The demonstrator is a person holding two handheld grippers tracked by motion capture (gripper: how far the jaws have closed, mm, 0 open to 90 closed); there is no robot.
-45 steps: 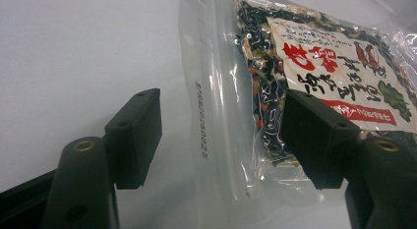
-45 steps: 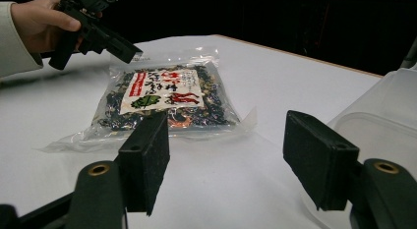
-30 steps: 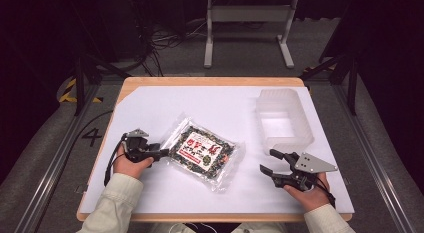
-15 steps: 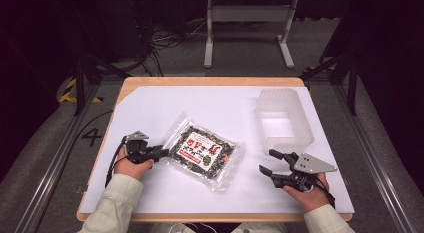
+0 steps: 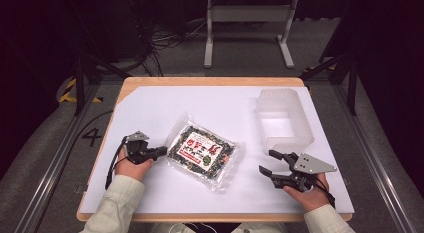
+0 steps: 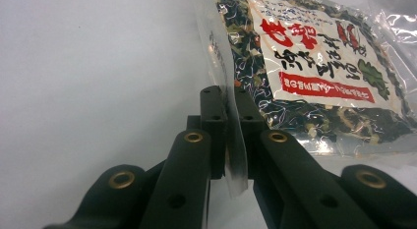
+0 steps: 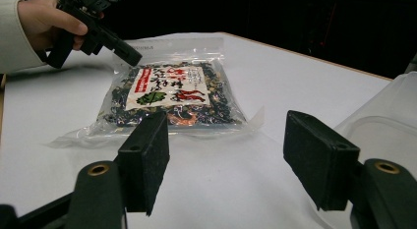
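Note:
A clear bag of dark dried food with a red and white label lies flat on the white table sheet, left of centre. My left gripper is at the bag's left edge. In the left gripper view the jaws are shut on the bag's clear sealed edge, and the label lies beyond. My right gripper rests near the front right, open and apart from the bag. The right gripper view has its pads wide apart with nothing between them, facing the bag and the left gripper.
A translucent plastic container stands at the right, just beyond my right gripper, and its wall is close at the right in the right gripper view. The white sheet covers the wooden table. A metal stand is on the floor behind.
My left gripper has slid a little to the right onto the bag's left edge and closed on it. The right gripper and the bag have stayed put.

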